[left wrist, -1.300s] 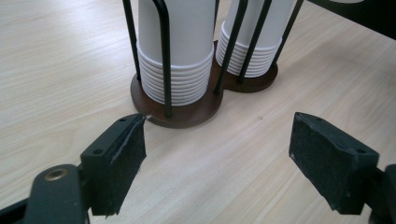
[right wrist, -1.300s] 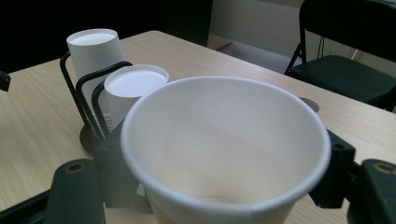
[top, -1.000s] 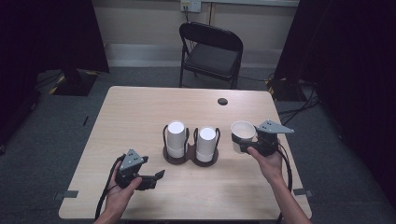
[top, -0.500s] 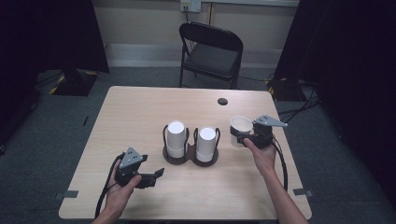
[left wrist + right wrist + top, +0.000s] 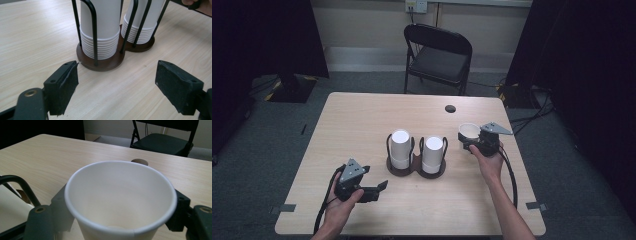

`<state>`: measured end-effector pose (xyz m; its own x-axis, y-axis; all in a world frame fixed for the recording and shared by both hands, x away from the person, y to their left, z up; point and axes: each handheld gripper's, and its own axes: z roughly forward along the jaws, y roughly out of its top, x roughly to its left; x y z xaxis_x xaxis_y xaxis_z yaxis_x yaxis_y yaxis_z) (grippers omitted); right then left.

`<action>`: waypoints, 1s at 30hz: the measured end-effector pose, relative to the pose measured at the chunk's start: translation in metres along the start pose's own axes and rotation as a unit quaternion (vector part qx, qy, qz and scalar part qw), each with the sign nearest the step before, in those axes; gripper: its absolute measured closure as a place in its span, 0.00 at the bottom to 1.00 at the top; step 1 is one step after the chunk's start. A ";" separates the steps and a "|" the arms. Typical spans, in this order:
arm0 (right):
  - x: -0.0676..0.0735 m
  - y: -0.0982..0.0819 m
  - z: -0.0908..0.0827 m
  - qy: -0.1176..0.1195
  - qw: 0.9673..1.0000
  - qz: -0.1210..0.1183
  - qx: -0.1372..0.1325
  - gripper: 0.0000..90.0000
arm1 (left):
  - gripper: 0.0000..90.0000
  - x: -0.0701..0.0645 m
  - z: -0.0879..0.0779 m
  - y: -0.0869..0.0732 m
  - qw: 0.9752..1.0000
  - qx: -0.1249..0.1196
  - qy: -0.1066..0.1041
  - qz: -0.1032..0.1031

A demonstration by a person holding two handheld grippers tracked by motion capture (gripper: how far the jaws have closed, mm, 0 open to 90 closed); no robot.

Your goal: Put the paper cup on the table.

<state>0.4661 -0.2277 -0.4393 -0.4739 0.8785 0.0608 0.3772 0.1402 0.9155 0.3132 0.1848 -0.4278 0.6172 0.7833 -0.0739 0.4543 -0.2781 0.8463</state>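
- We see a white paper cup [image 5: 120,202], upright with its mouth up and its inside bare, with a rolled rim.
- The right gripper [image 5: 476,142] has its jaws partly closed, one pad on each side of the cup wall, so it grips the cup; in the high view the cup [image 5: 469,131] sits at the front of the claw, just right of the cup holder [image 5: 414,167].
- The left gripper [image 5: 379,187] stands wide open with nothing between its pads; the holder's two stacks of white cups [image 5: 102,32] rise just ahead of it.
- Against the frame a second back, the right claw and its cup have moved away from the person and lower toward the tabletop; the left claw has kept its place.
- The table [image 5: 362,120] is pale wood grain with a small dark disc [image 5: 450,108] beyond the right claw.
- A black folding chair [image 5: 439,55] stands behind the table on grey carpet, with dark curtains at both sides.
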 end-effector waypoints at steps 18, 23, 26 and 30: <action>-0.006 -0.021 0.019 -0.012 1.000 -0.007 0.026 0.27 | 0.21 0.000 0.000 0.001 1.000 0.001 -0.002 0.005; -0.004 -0.027 0.012 -0.012 0.999 -0.021 0.033 0.27 | 0.21 0.001 -0.004 0.004 1.000 -0.006 -0.002 0.003; -0.006 -0.029 0.009 -0.010 0.999 -0.016 0.040 0.27 | 0.21 0.001 -0.005 0.004 1.000 -0.008 -0.004 0.004; -0.004 -0.030 0.007 -0.013 0.999 -0.015 0.047 0.26 | 0.22 -0.001 -0.005 0.004 1.000 -0.008 -0.005 0.004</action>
<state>0.4624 -0.2325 -0.4694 -0.4660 0.8845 0.0228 0.4361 0.2072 0.8757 0.3116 0.1857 -0.4222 0.6269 0.7756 -0.0730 0.4399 -0.2752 0.8548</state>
